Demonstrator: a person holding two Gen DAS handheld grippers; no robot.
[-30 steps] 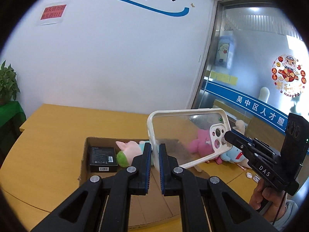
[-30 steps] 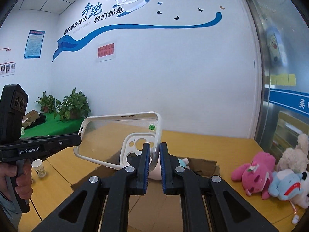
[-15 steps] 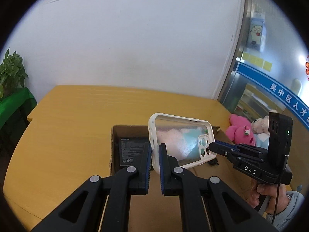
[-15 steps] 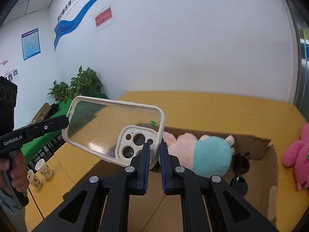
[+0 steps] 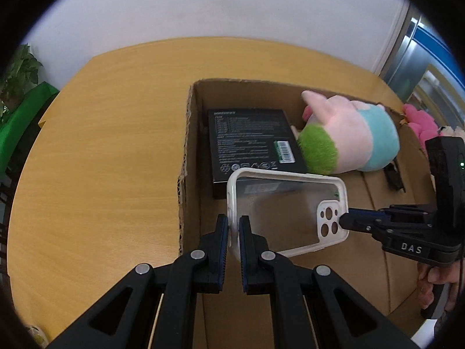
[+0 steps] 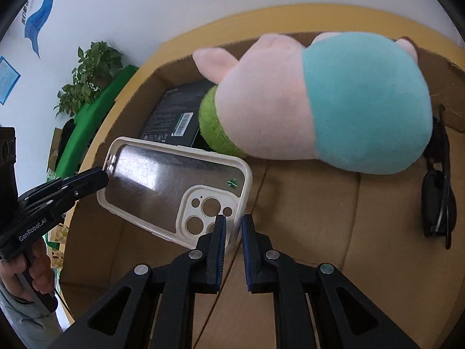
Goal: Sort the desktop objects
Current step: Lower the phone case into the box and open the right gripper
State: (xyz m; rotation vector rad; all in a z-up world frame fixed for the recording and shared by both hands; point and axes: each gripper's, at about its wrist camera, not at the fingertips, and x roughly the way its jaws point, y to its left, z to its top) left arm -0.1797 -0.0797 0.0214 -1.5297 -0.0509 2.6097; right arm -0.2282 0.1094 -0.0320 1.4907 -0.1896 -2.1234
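Note:
A clear phone case (image 5: 284, 212) with a white rim hangs flat just above the floor of an open cardboard box (image 5: 186, 174). My left gripper (image 5: 234, 232) is shut on the case's plain end. At the camera-hole corner of the case (image 6: 174, 186), my right gripper (image 6: 233, 232) is opening its jaws. The rim still sits between them, and a thin gap shows beside the right pad. In the left wrist view the right gripper (image 5: 345, 221) comes in from the right. In the right wrist view the left gripper (image 6: 98, 180) comes in from the left.
Inside the box (image 6: 319, 218) lie a pink, green and blue plush (image 6: 319, 101), a black carton (image 5: 250, 142) and dark sunglasses (image 6: 438, 197). The box stands on a yellow wooden table (image 5: 116, 145). More plush toys (image 5: 418, 119) lie beyond the box's right wall.
Both grippers have tilted down and carried the case from above the table into the box, close over its floor. The right jaws have parted slightly.

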